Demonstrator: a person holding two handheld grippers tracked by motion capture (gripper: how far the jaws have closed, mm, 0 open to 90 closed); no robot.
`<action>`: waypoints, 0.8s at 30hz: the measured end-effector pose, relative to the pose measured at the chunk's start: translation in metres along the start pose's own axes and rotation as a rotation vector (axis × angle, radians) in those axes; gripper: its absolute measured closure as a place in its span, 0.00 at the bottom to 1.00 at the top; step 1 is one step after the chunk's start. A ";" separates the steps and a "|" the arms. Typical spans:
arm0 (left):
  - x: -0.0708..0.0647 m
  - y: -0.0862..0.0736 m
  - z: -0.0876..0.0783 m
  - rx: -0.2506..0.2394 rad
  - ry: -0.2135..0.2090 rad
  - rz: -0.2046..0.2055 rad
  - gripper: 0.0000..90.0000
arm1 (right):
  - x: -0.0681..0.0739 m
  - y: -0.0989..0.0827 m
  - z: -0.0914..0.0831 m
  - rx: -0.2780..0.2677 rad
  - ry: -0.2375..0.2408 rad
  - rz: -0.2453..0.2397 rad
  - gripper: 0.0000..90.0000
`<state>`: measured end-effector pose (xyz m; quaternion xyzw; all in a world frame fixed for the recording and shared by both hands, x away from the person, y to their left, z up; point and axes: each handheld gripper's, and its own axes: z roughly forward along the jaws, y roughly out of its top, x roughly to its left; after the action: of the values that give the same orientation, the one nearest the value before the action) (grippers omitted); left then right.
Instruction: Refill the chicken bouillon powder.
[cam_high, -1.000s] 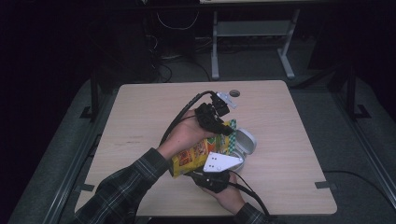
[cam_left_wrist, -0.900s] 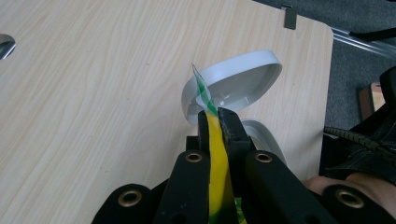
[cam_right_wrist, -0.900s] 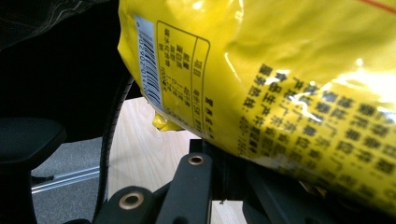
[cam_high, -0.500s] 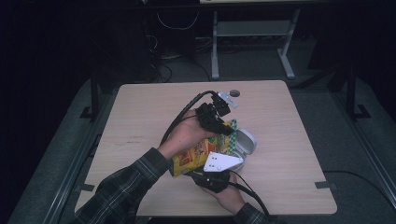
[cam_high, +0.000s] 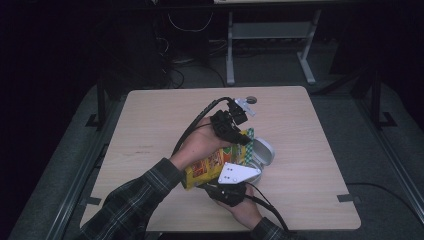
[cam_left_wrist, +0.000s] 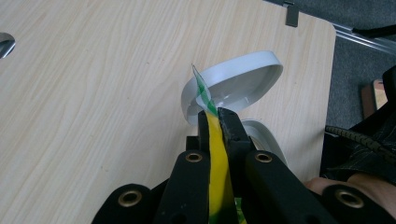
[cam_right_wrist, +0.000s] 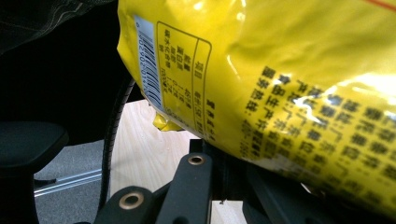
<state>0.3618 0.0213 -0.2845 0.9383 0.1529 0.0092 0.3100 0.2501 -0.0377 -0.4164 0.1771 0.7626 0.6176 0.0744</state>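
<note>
A dark room with grey flooring surrounds a pale wooden bench (cam_high: 150, 130), and a metal rack stands behind it among loose cables. On the bench top near the far edge sits a small round metal disc (cam_high: 251, 99). A person in a plaid sleeve (cam_high: 135, 200) reaches in from the near side, both hands meeting right of the bench's middle. Between them is a yellow snack bag (cam_high: 207, 167), held above the bench and lying slanted, its green-checked top edge toward the far right. Just beyond that edge rests a white lidded container (cam_high: 262, 152), its hinged lid standing open. The left claw (cam_high: 235, 132) is clamped on the bag's top seam; in the left gripper view the yellow film (cam_left_wrist: 215, 158) runs pinched between the two black jaws. The right claw (cam_high: 227, 192) sits beneath the bag's lower end, its jaws together against the printed yellow back (cam_right_wrist: 280, 84), which hides their tips.
</note>
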 end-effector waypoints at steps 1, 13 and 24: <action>0.000 0.000 0.000 0.001 0.000 0.001 1.00 | 0.000 0.000 0.000 0.000 0.000 0.000 1.00; -0.001 0.000 0.000 -0.003 0.001 -0.004 1.00 | -0.001 0.000 0.000 -0.002 0.009 0.005 1.00; 0.000 0.000 0.001 0.000 0.000 -0.003 1.00 | -0.001 0.000 0.000 -0.001 0.010 0.003 1.00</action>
<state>0.3617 0.0205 -0.2848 0.9381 0.1540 0.0087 0.3101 0.2507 -0.0382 -0.4166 0.1751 0.7624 0.6190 0.0696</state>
